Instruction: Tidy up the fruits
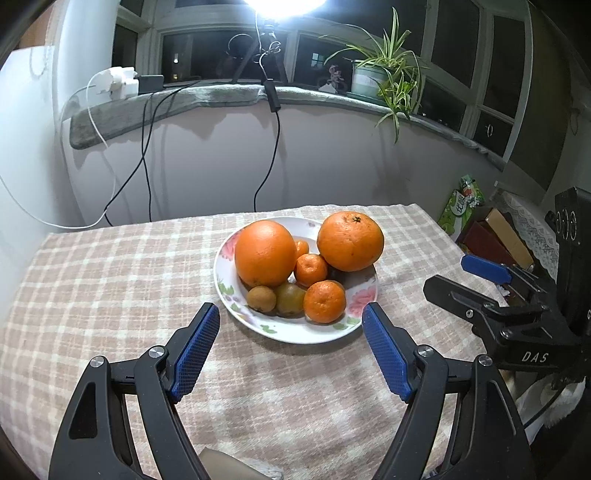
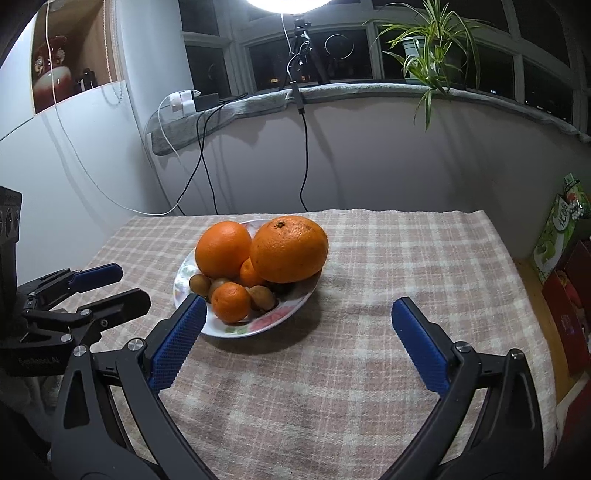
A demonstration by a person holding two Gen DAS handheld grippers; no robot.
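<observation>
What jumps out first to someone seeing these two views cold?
The flowered plate in the middle of the checked tablecloth, heaped with fruit: two big oranges over small tangerines and brownish fruits. Next, the blue-padded left gripper and right gripper, both open and empty just short of the plate. Behind, a glaring lamp and a potted plant on the window sill.

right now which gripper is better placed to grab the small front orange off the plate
Left, probably. The left gripper is open and faces the plate squarely, with the small front orange almost between its fingertips. The right gripper is open too, but the plate sits off toward its left finger.
</observation>
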